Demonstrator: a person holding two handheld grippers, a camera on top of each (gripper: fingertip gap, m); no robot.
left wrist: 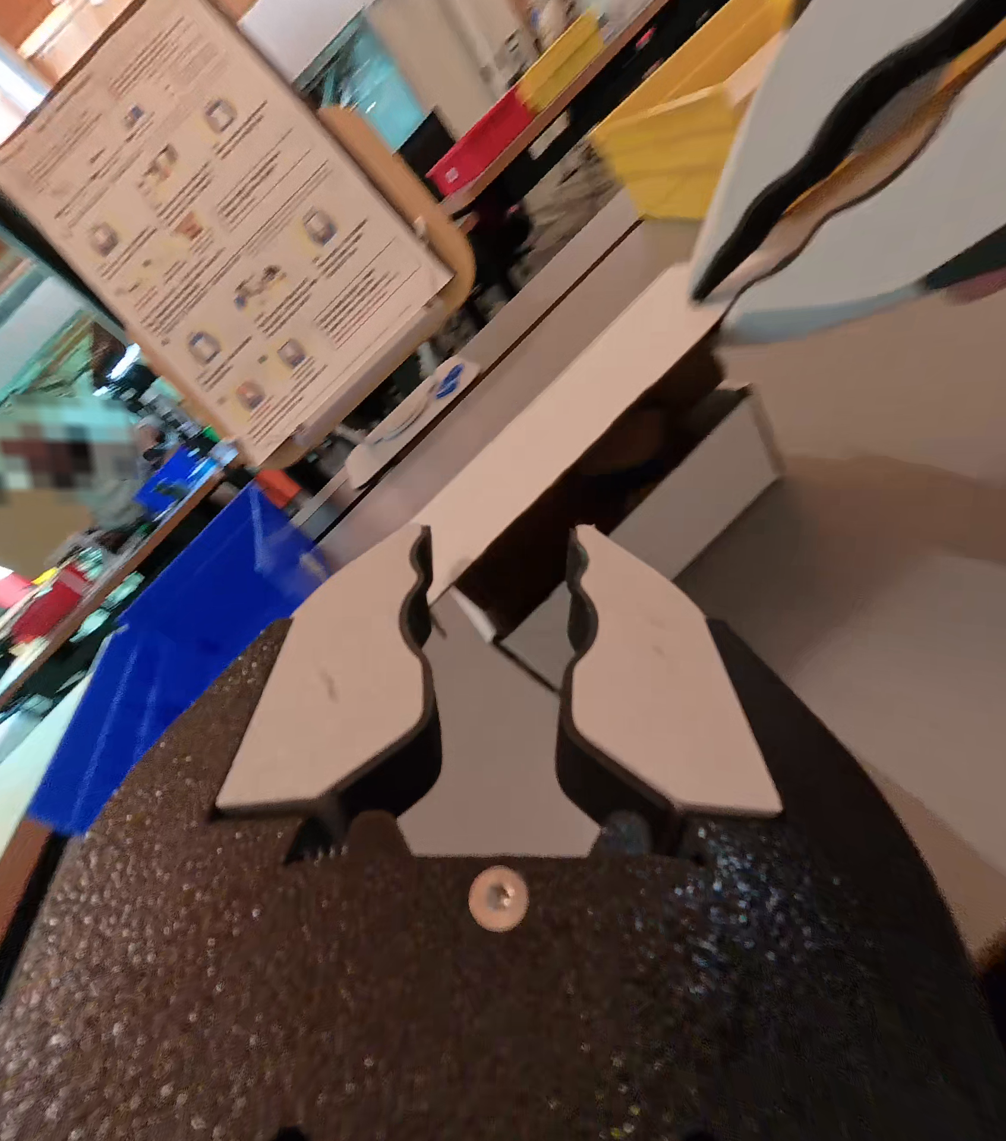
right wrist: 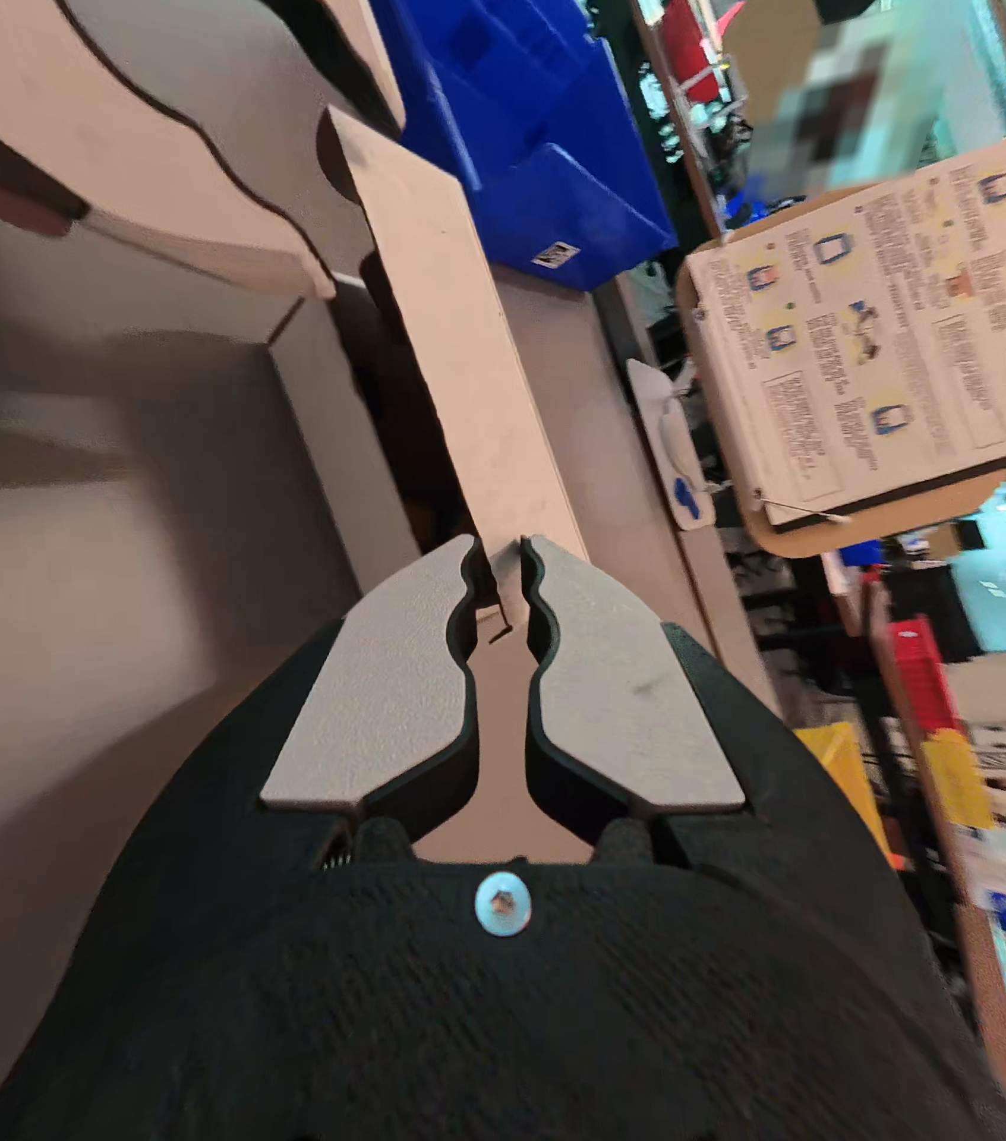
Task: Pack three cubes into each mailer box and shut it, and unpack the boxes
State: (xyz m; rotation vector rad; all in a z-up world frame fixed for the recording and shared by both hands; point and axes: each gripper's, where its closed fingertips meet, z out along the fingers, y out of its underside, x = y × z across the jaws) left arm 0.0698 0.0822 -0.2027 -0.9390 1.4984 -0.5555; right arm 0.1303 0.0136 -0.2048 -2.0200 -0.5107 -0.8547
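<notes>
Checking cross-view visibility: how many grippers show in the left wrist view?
2. The left gripper low centre, open before the white box; the right gripper upper right. None seem hidden.

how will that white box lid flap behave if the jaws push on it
The lid flap looks like thin cardboard hinged along one edge, so it would probably swing rather than resist. It seems light and may flex. The right gripper, jaws almost shut around its edge, could crease it if squeezed hard.
</notes>
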